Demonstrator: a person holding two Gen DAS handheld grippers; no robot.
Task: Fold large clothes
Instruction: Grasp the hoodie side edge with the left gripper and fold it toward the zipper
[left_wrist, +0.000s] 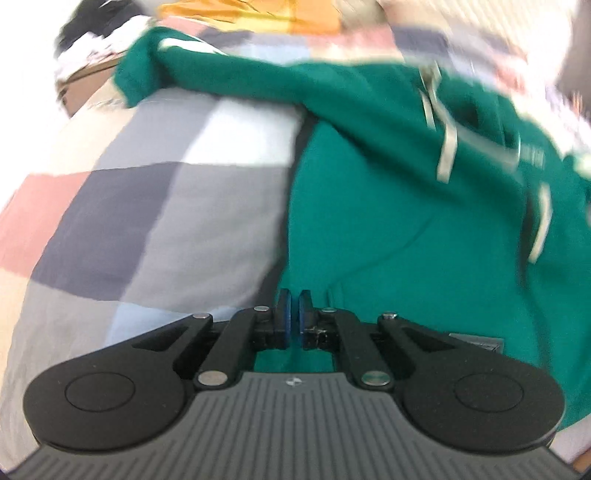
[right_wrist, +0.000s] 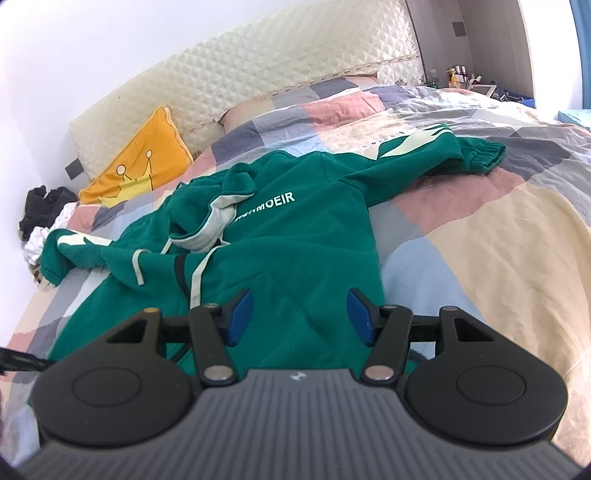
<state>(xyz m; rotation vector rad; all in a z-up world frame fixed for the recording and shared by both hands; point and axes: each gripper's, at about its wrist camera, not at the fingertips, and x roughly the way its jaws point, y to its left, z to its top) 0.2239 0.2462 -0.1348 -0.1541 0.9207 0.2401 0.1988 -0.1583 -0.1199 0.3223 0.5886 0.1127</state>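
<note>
Green hoodie (right_wrist: 280, 236) lies spread on the bed (right_wrist: 480, 229), body running from the foot edge up twd the headboard, sleeves out to both sides. Your L gripper (left_wrist: 294, 317): pads nearly touching at the hoodie's L side edge near the hem; view blurred, so can't tell if cloth is actually pinched. Your R gripper (right_wrist: 299, 317): abt half open, nothing gripped, hovering over the hem. Hem runs crosswise to both sets of fingers; R needs the opposite hem corner, just ahead and R of it.
</note>
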